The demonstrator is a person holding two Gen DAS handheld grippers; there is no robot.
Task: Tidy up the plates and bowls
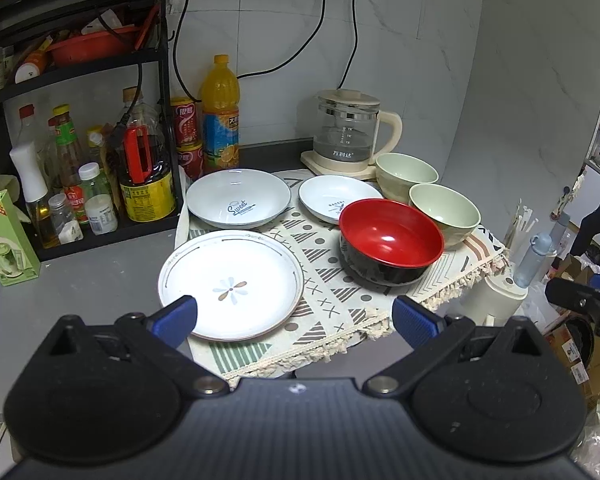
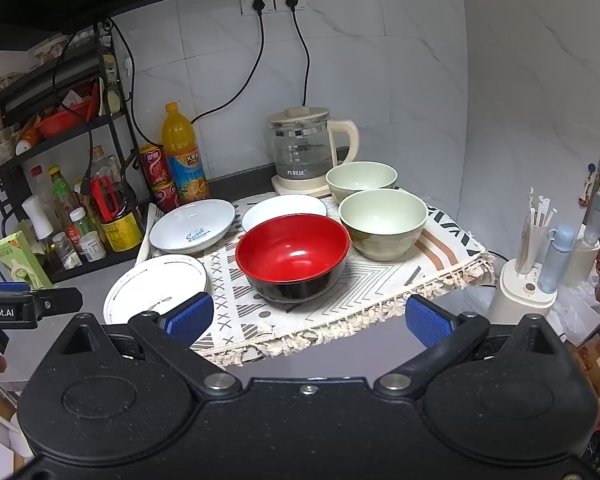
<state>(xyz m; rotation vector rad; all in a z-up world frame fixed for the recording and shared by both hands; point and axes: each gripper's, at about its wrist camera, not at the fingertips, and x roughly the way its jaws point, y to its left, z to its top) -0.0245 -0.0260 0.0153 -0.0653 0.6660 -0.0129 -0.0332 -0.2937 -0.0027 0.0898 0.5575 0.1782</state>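
White marbled tiles back a dark grey counter (image 1: 100, 276), where a patterned fringed cloth (image 1: 340, 292) carries the dishes. At the far left a black rack (image 1: 168, 120) holds sauce bottles, with an orange drink bottle (image 1: 220, 112) and red cans (image 1: 186, 136) just beside it at the wall.

On the cloth's near left corner lies the flower plate (image 1: 230, 282), its left rim hanging over the bare counter. Behind it, at the far left corner, sits the "Sweet" plate (image 1: 238, 198). Right of that, along the far edge, is a smaller white plate (image 1: 332, 198), partly hidden by the red bowl (image 1: 392, 240), which stands near the cloth's middle, red inside and black outside, on something flat I cannot make out. Two pale green bowls (image 1: 444, 208) stand at the far right corner, one behind the other, touching. A glass kettle (image 1: 348, 132) stands on its cream base behind them.

The left gripper (image 1: 294, 318) hovers above the near edge, jaws spread wide, gripping nothing, its left pad over the flower plate's near rim. The right gripper (image 2: 308, 318) is likewise spread wide with nothing in it, above the near edge before the red bowl (image 2: 292, 254).
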